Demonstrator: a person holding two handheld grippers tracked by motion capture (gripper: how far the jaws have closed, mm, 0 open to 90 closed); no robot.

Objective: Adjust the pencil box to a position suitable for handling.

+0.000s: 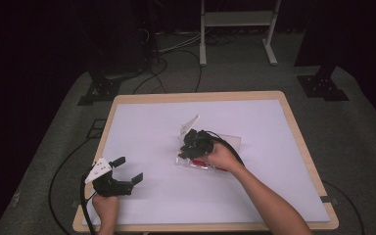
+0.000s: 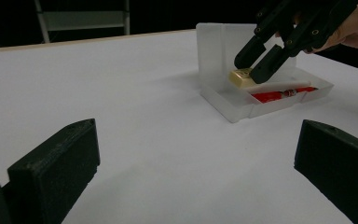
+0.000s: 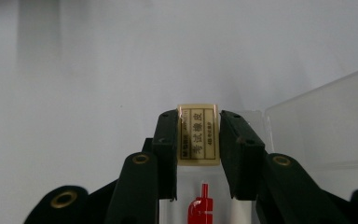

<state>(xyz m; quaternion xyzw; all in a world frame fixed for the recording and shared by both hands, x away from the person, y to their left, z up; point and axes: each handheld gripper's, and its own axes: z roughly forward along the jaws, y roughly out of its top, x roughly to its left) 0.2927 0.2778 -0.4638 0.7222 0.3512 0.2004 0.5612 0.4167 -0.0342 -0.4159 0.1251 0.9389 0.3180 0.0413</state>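
Right hand-held gripper [image 3: 198, 140] clenched on eraser [image 3: 198, 135] above clear case [image 2: 265, 100]; shallow hold, slip risk. Left hand-held gripper [image 1: 127, 169] released, idle on surface [image 1: 152, 117].

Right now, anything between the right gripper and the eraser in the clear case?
Nothing visible. The right gripper already has the eraser between its jaws, pads against both sides, over the end compartment of the clear case. The red pen lies in the case beside it, not between gripper and eraser.

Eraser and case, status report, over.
Right gripper shut on the eraser, at the open clear case. Left gripper open, idle on the table. Red pen in case. Nothing obstructing.
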